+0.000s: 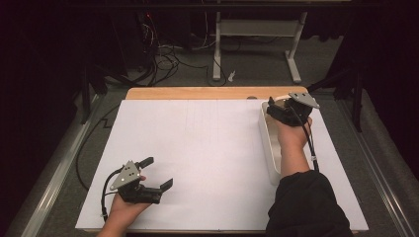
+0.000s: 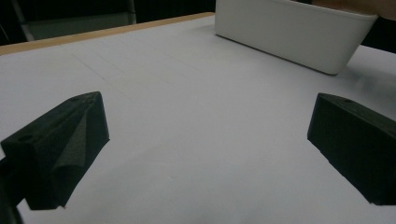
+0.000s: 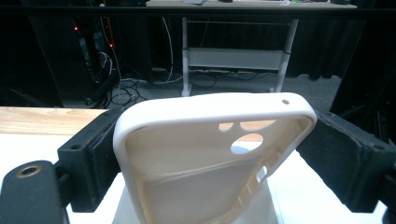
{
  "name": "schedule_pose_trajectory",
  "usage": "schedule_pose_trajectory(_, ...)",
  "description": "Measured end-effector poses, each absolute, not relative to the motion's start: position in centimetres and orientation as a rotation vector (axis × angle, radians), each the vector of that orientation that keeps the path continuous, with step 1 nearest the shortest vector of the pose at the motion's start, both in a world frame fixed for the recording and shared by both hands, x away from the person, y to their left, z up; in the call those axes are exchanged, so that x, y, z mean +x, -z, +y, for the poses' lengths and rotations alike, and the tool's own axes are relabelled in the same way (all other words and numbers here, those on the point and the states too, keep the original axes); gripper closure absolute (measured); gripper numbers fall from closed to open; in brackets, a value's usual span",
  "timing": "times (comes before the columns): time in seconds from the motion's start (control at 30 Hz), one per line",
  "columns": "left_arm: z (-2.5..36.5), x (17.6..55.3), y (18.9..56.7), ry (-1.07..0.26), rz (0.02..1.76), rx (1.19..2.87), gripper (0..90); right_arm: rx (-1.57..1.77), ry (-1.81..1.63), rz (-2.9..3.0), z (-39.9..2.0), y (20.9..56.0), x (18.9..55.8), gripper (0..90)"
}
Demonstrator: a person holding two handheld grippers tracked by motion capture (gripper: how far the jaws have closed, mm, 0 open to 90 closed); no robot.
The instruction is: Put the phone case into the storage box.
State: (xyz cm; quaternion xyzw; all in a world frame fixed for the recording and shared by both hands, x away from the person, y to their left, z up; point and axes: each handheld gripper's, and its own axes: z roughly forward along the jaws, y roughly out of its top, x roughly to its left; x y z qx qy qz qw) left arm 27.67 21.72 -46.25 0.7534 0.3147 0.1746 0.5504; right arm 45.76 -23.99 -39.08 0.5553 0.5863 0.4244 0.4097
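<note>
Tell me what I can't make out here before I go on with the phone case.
- Bin interior: high view, covered by the right hand and forearm.
- Phone case lower end: right gripper view, cut by the bottom edge.
- Bin's far end: left gripper view, cut by the right edge.

Light falls from above onto the white counter point(image 1: 197, 158), which reads bright and even in the high view, while the room beyond it sinks into near black, with a few small red lamps glowing among the cables. Shadows on the sheet are soft and faint, lying close under the left tool point(image 1: 158, 174) and beside the white bin point(image 1: 270, 148). The high view is slightly soft and grainy. In the left gripper view the near black jaws are blurred and almost without detail, and the sheet takes a bluish cast. In the right gripper view the phone case point(image 3: 210, 154) is pale, warm and a little out of focus; the background is sharper.
</note>
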Motion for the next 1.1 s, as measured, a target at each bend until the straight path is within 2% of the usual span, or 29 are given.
schedule_pose_trajectory(1.1,22.1,27.7,46.2,-0.411,0.738,1.778,0.2,1.425,-1.056,1.373,-22.9,39.2,47.9,11.0)
